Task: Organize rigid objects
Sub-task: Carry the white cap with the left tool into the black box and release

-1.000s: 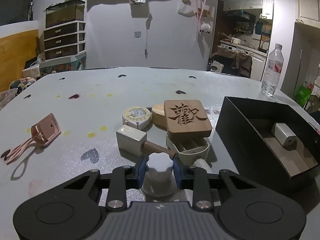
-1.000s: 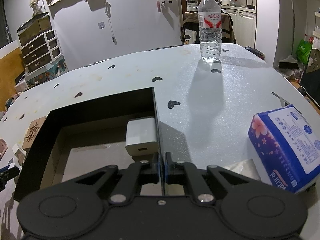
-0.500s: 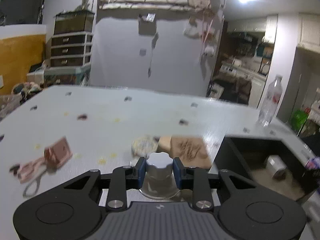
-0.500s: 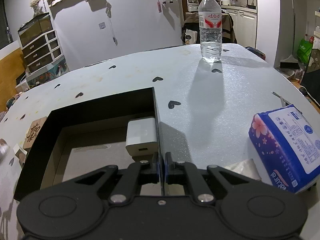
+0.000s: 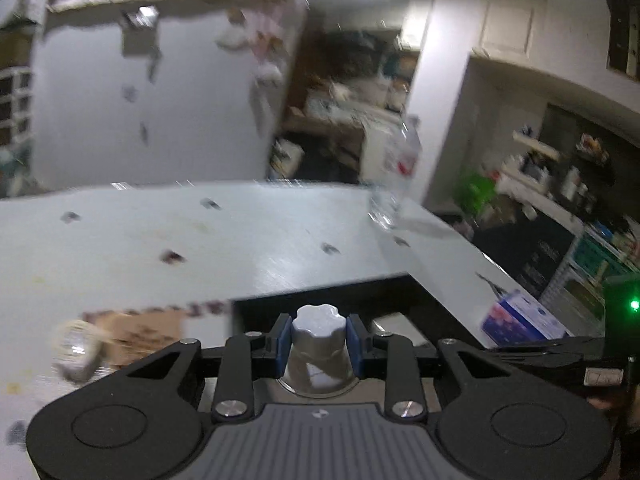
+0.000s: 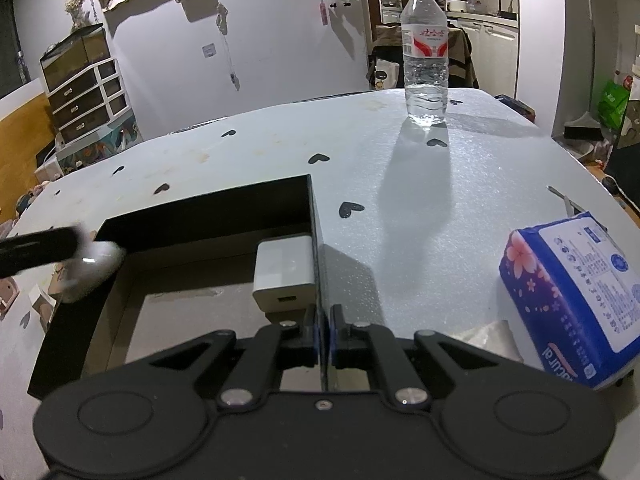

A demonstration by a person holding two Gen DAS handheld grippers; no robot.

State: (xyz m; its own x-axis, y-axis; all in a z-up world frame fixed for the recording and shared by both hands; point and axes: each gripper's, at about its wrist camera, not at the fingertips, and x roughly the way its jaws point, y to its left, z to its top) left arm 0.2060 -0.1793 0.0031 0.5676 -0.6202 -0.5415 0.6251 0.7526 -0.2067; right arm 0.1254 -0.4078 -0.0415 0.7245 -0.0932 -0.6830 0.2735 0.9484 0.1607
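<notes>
Black box (image 6: 208, 208) on table (image 6: 400, 184), just ahead of right hand-held gripper (image 6: 324, 334), whose jaws pinch its right wall. Inside: one white block (image 6: 284, 270) against that wall. Left hand-held gripper (image 5: 319, 340) clamps a grey knob (image 5: 319, 326), at the box's left edge.

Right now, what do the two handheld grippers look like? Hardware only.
Both match. The left gripper and the right gripper each have a black body with two round discs, black linkage arms on silver screws, blue pads on the fingers and a grey ribbed plate at the base. No cables or sleeves show.
</notes>
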